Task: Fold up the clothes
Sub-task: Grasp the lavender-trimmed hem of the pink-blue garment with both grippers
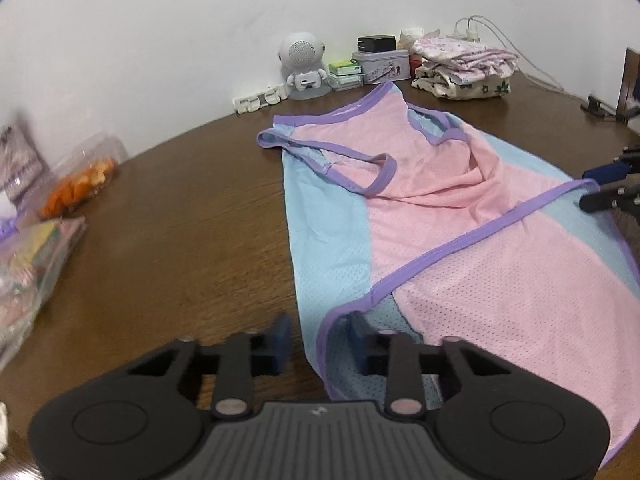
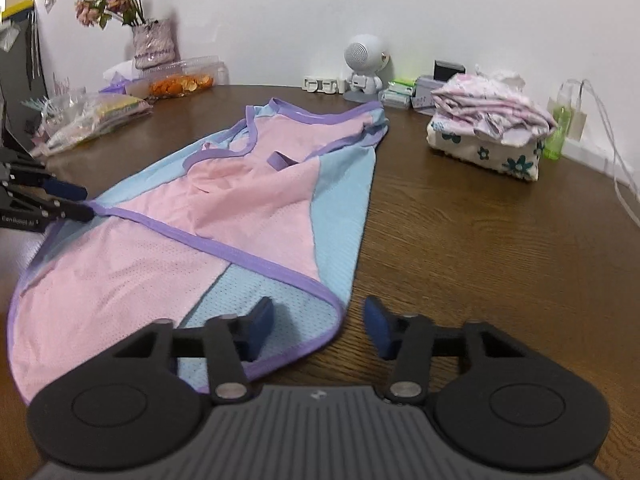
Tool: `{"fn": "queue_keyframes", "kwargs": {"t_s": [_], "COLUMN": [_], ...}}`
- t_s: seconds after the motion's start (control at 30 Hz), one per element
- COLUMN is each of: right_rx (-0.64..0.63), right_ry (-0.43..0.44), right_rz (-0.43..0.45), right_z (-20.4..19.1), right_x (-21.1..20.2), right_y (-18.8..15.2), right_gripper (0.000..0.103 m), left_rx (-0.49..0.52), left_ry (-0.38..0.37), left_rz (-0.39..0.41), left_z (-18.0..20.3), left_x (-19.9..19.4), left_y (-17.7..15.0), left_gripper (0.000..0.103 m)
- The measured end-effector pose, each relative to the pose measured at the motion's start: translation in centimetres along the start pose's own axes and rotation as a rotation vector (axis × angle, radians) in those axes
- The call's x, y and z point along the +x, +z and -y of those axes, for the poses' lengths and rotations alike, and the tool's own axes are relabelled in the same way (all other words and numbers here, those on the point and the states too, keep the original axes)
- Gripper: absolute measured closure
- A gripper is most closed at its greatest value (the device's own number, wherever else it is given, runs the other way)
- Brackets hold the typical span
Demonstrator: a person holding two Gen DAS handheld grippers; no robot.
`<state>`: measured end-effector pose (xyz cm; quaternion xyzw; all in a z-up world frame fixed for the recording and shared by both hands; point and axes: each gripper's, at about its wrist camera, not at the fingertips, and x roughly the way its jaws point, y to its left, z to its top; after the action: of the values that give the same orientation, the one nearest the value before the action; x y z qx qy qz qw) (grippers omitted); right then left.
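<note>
Pink-and-blue mesh vest (image 1: pixel 432 208) lay folded on brown table (image 1: pixel 180 216), left gripper (image 1: pixel 320 340) jaws parted astride its purple hem corner, right gripper (image 2: pixel 318 326) jaws parted astride opposite hem corner

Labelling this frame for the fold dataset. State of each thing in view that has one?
mesh vest: flat on the table, hem folded up over the body, fold unfinished.
left tool: open, pads straddle the hem corner.
right tool: open, pads straddle the opposite hem corner.
stack of clothes: folded, piled at the back.
clear container: lid shut, orange food inside.
</note>
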<state>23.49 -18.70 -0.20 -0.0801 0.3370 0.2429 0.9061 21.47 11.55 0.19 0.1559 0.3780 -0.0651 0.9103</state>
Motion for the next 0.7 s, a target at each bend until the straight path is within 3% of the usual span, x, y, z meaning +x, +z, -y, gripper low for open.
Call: {"fn": "queue_keyframes", "kwargs": {"t_s": [0.03, 0.1, 0.13, 0.37, 0.7], "right_rx": [-0.005, -0.008, -0.01, -0.025, -0.085], "right_ry": [-0.006, -0.004, -0.005, -0.023, 0.001], "right_rz": [0.001, -0.007, -0.013, -0.056, -0.149], "right_z": [-0.4, -0.9, -1.1, -0.1, 2.1], "right_x": [0.0, -0.1, -0.2, -3.0, -9.4], "right_y": [0.0, 0.1, 0.0, -1.6, -5.5], "right_gripper": [0.076, 0.095, 0.097, 0.1, 0.098], "left_rx": [0.013, 0.016, 0.01, -0.013, 0.006], "left_ry": [0.013, 0.03, 0.033, -0.007, -0.096], "left_rz": [0.001, 0.002, 0.0, -0.007, 0.024], "left_z": [0.2, 0.5, 0.7, 1.9, 8.4], "left_x": [0.1, 0.1, -0.1, -3.1, -9.3], "left_y": [-0.1, -0.2, -0.3, -2.6, -6.5], "left_gripper": [0.101, 0.102, 0.102, 0.102, 0.102]}}
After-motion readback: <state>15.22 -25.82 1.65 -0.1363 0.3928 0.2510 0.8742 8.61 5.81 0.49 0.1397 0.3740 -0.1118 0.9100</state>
